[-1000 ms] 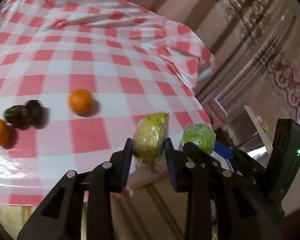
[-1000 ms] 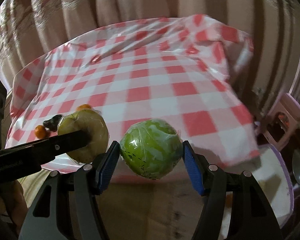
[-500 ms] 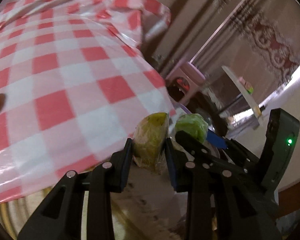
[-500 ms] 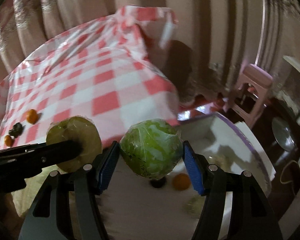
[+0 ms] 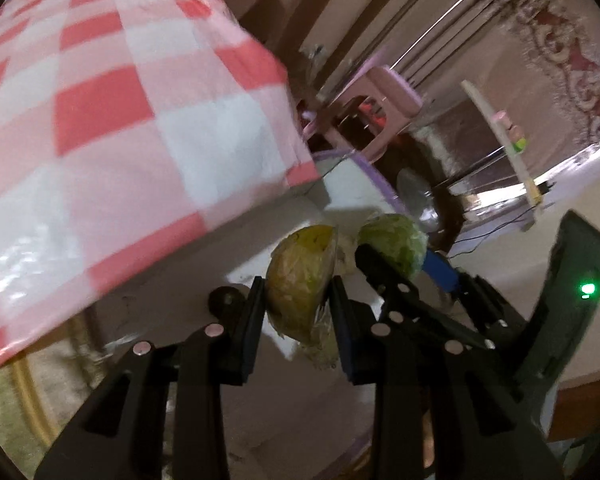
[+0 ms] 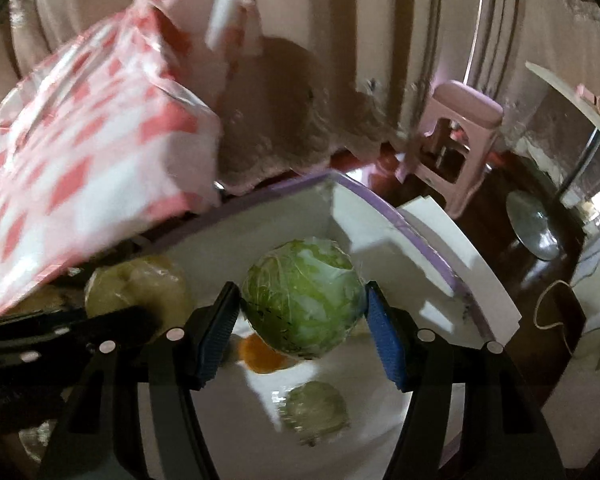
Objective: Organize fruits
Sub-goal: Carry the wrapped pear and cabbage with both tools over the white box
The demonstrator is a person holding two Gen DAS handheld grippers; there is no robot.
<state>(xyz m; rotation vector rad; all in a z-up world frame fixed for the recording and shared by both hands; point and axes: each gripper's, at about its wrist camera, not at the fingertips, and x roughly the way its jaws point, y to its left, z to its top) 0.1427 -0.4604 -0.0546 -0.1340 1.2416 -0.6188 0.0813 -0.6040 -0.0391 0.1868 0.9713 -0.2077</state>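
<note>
Left wrist view: the left gripper (image 5: 298,300) clamps a wrapped yellow-green fruit (image 5: 300,276) above the white box (image 5: 340,192).

Right wrist view: the right gripper (image 6: 302,322) pinches a wrapped green ball (image 6: 300,304) over the box, above an orange (image 6: 260,354). Dropped together, the two could collide or bruise fruit below.

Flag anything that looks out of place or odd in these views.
One oddity: the task is fruit, yet the right gripper holds a wrapped green cabbage, and the left gripper holds a wrapped yellowish cut wedge. Both hang over the white bin, which has an orange inside. Nothing looks spilled or damaged.
</note>
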